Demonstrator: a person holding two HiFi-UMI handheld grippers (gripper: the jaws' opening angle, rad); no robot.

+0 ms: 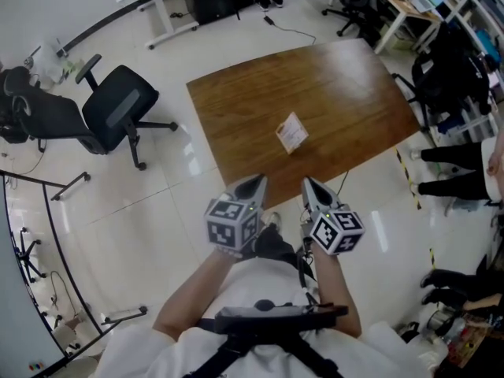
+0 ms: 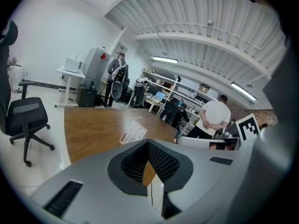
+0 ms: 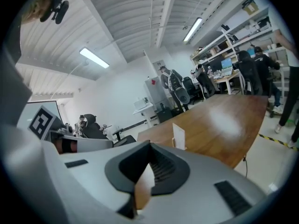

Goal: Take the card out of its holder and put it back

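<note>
A white printed card [image 1: 292,133] stands in its small holder near the middle of the brown wooden table [image 1: 346,85]. The left gripper view shows the card [image 2: 133,133] ahead and slightly left. In the right gripper view the card [image 3: 179,136] appears edge-on, just beyond the jaws. My left gripper [image 1: 258,183] and right gripper [image 1: 307,183] hover side by side at the table's near edge, short of the card. Both are shut with nothing between their jaws, as the left gripper [image 2: 148,143] and right gripper [image 3: 150,143] views show.
A black office chair [image 1: 118,113] stands on the tiled floor left of the table. At the right are a person's legs [image 1: 449,172], desks and shelves. A person in a white shirt [image 2: 215,118] stands beyond the table's far side.
</note>
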